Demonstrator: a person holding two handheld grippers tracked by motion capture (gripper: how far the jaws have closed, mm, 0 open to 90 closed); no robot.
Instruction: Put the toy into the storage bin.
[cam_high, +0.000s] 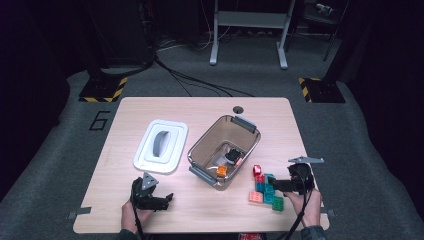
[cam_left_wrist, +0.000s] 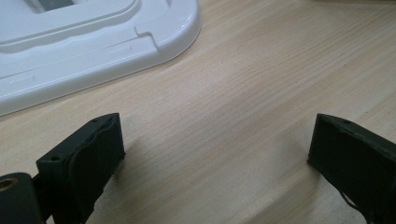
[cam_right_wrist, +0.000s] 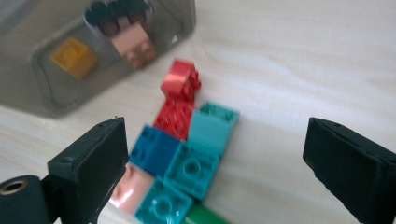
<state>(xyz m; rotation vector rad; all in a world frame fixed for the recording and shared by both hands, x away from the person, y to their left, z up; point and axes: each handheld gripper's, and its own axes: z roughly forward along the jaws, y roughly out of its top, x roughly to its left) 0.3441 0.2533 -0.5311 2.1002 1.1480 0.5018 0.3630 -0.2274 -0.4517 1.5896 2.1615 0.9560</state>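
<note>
1. Right claw (cam_right_wrist: 215, 154) gapes wide and empty just above the toy bricks (cam_right_wrist: 182, 154) clustered on the table (cam_high: 200, 107), beside the clear bin (cam_high: 200, 145)
2. Left claw (cam_left_wrist: 217, 154) gapes wide, empty, near the white lid (cam_left_wrist: 93, 51)

A white lid (cam_high: 161, 145) with a grey handle recess lies flat on the wooden counter (cam_high: 200, 212), well left of everything else. Beyond the counter, black cables (cam_high: 195, 80) trail across the grey carpet toward a pale metal stand (cam_high: 248, 30). Yellow-and-black striped plates (cam_high: 102, 90) sit at either far corner.
</note>
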